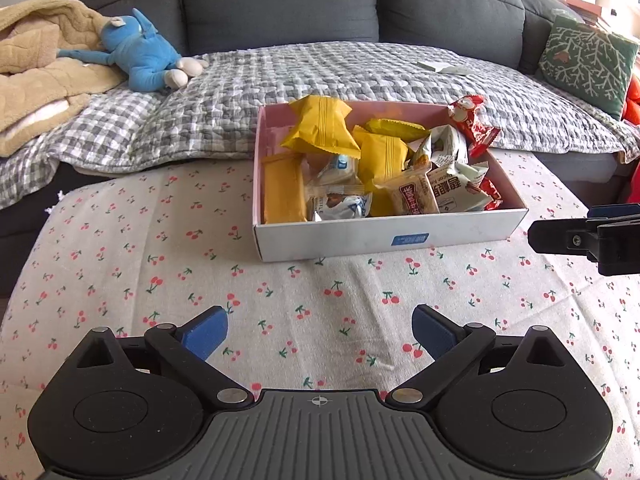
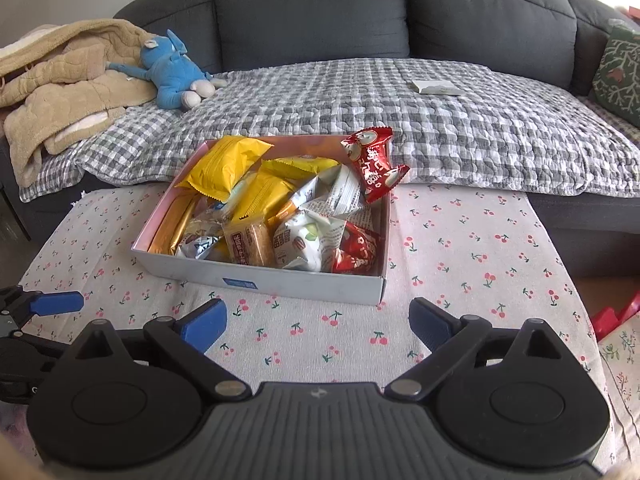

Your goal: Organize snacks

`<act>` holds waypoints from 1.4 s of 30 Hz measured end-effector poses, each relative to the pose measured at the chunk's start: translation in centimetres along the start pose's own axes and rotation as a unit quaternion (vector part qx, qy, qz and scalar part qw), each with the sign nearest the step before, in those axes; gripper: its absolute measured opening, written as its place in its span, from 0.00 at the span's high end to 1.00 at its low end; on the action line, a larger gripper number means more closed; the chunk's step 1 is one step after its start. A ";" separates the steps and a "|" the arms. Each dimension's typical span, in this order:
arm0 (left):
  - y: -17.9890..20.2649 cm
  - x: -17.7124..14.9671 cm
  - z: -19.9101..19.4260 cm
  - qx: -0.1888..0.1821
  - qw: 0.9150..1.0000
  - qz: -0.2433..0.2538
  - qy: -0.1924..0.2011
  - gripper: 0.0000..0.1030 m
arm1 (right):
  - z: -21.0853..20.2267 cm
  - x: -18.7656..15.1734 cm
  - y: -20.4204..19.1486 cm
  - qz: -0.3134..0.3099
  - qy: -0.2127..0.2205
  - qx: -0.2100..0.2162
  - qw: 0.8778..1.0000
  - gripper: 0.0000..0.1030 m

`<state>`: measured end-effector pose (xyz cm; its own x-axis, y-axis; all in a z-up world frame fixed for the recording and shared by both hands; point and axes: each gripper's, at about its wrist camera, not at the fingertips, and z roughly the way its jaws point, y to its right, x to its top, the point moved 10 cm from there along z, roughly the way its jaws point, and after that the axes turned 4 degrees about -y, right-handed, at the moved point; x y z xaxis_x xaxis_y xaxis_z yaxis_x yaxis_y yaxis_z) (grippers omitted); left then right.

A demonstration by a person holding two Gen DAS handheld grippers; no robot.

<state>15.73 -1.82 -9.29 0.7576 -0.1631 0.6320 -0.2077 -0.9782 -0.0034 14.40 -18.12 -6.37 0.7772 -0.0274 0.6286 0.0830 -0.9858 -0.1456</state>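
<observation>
Left wrist view: left gripper low over the cherry-print tabletop, fingers spread wide with nothing between them, only cloth below. Just beyond, the white box sitting on the tabletop, packed with snacks: yellow packets heaped toward its far left, an orange bar flat against its left wall, white and silver wrappers across its middle and right. A red packet propped on the box's far right corner, sticking up above the rim. No loose snacks seen on the cloth around the box, so by the look of it the gathering is done or nearly so; possibly left, settling that red packet down inside. Right gripper poking in to the right of the box, apart from it.

Right wrist view: right gripper likewise just short of the box's near wall, fingers wide apart and empty. Red packet again perched at the far right corner, half above the rim. One blue finger of the left gripper visible at the left of the box's near corner, clear of it.

Beyond the box: grey sofa with checked quilt, blue plush toy beside a tan blanket, a patterned cushion far right. Nothing between either gripper and the box.
</observation>
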 end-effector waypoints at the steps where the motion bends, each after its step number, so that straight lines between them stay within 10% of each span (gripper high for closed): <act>1: -0.1 -0.3 -0.3 0.003 1.000 -0.006 -0.005 0.02 | -0.2 -0.3 0.0 -0.003 -0.005 -0.007 1.000 0.04; 7: 0.3 -1.6 -2.7 0.021 0.999 -0.017 -0.020 0.00 | -2.1 -2.0 -0.4 -0.007 -0.020 -0.055 0.998 0.00; 42: 0.2 -2.4 -5.0 0.034 0.998 -0.036 -0.025 0.00 | -2.8 -3.8 -2.0 0.023 -0.052 -0.038 0.998 0.00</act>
<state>10.78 -0.97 -6.98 0.7989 -0.0958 0.5938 -0.1098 -0.9939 -0.0125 9.49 -16.52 -6.31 0.8395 -0.0598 0.5401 0.0014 -0.9937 -0.1123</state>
